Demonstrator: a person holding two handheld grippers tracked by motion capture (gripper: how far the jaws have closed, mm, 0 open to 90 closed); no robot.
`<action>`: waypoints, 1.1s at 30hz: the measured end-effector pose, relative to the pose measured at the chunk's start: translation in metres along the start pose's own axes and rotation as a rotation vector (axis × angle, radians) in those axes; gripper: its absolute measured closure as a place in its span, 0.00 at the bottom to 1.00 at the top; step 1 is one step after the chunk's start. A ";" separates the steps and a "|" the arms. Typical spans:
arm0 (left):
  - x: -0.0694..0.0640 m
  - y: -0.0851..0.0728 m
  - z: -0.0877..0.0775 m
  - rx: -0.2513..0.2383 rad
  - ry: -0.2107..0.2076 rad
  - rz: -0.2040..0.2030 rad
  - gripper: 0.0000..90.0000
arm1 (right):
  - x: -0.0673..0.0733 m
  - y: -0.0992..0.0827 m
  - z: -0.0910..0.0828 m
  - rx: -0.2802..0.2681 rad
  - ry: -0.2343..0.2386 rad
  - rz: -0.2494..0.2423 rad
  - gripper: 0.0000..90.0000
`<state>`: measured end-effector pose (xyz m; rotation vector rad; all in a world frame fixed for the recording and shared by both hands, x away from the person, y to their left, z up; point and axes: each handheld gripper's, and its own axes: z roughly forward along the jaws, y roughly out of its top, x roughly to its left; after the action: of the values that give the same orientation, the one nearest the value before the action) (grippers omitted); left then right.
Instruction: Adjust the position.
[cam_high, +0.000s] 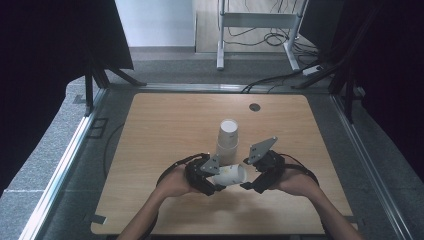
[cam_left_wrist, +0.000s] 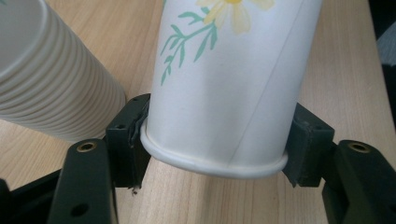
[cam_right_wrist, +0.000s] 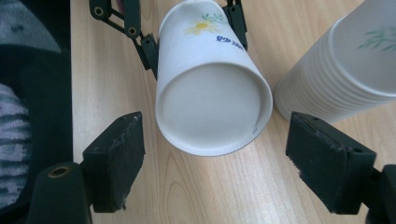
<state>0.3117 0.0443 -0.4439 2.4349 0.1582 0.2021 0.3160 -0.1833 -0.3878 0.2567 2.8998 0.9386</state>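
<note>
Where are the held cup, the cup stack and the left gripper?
Held cup (cam_right_wrist: 212, 88), right gripper view, its side wall.
Cup stack (cam_high: 228, 134), high view, upper side.
Left gripper (cam_left_wrist: 215, 151), left gripper view, midway between its jaws.

High view overhead, faces forward-down; claw views close, opposed; all share paper cup (cam_high: 231, 174).

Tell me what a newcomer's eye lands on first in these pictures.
First, the white paper cup with a daisy print, held on its side low over the wooden table near its front edge, clamped at the rim end by the left gripper. The right gripper faces its base, fingers apart and clear of it. Just behind stands an upside-down stack of cups.
</note>
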 end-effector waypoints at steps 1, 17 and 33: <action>-0.001 0.001 0.001 0.008 0.004 0.001 0.38 | 0.000 0.000 0.002 0.011 0.003 -0.006 0.22; -0.013 0.011 0.011 0.132 0.043 0.091 0.38 | 0.003 0.005 0.034 0.185 0.042 -0.035 0.23; -0.021 0.015 0.016 0.164 0.079 0.144 0.38 | 0.004 0.003 0.054 0.256 0.079 -0.030 0.29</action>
<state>0.2946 0.0193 -0.4486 2.6047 0.0346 0.3629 0.3190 -0.1494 -0.4302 0.1956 3.0854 0.5841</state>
